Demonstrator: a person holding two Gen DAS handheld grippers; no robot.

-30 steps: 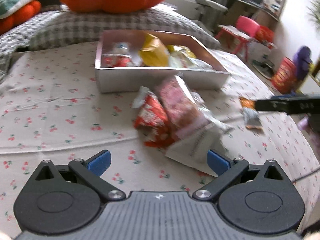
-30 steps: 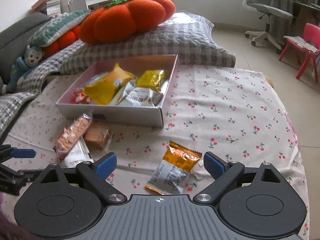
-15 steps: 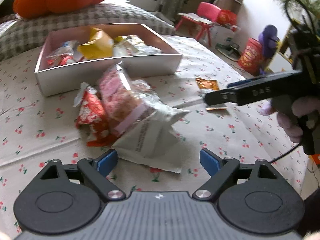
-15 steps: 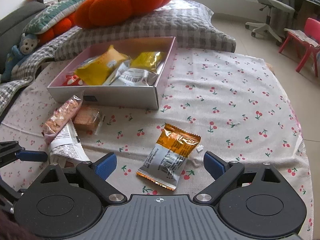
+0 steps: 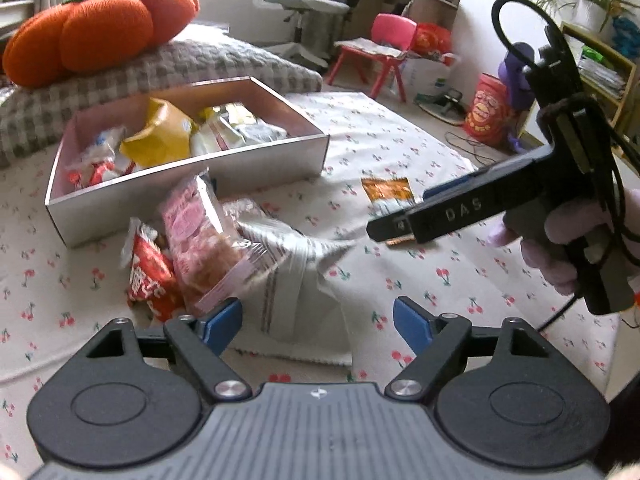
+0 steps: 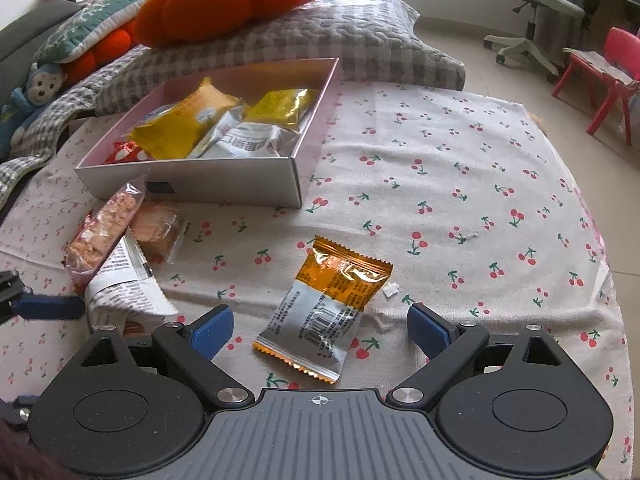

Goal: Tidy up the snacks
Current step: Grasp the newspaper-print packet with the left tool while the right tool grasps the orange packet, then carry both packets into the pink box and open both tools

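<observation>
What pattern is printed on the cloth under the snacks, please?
Small red cherries with green stems on a pale cloth; clearest in the right wrist view.

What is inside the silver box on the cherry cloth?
The silver box holds two yellow packets, a silver-white packet and a small red-and-white one. Anything lying beneath these packets is covered.

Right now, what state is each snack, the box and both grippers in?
box: open, partly filled with packets
orange packet: flat on cloth, between right gripper's open jaws, untouched
pink packet: leaning on other packets, outside box
white packet: crumpled, between left gripper's closing jaws, not yet pinched
red packet: on cloth
</observation>
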